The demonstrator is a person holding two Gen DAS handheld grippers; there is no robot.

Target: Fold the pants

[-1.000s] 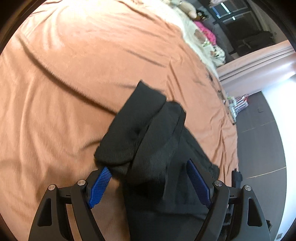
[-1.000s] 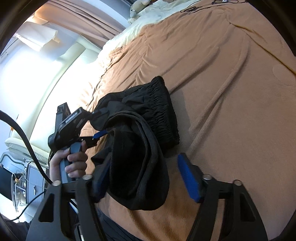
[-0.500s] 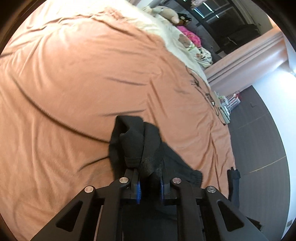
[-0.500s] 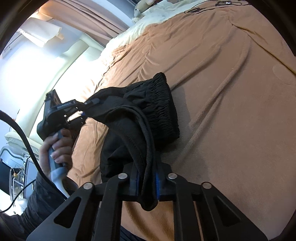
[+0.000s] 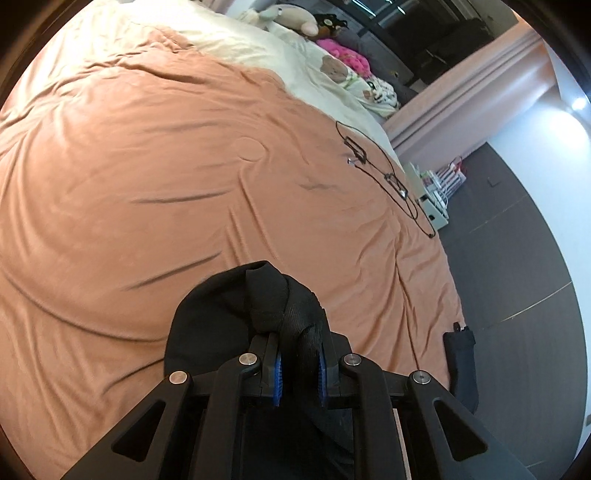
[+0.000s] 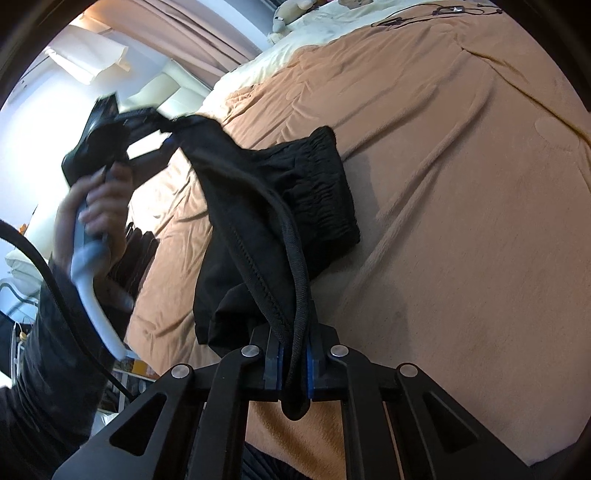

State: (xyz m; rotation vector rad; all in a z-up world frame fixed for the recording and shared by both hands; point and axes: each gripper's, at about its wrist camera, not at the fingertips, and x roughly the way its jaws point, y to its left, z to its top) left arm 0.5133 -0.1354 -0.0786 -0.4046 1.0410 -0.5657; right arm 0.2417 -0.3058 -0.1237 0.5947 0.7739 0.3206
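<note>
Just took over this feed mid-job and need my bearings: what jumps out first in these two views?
The black pants dominate: bunched and strung between the two grippers above the orange blanket, which fills most of both views. The right gripper has its jaws shut on a corded edge of the pants, and the left gripper is clamped on another bunch of the fabric. In the left view, thin black cables lie on the blanket near its far edge.

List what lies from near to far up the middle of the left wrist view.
left gripper shut on the black pants → orange blanket → cream bedding → stuffed toys
</note>
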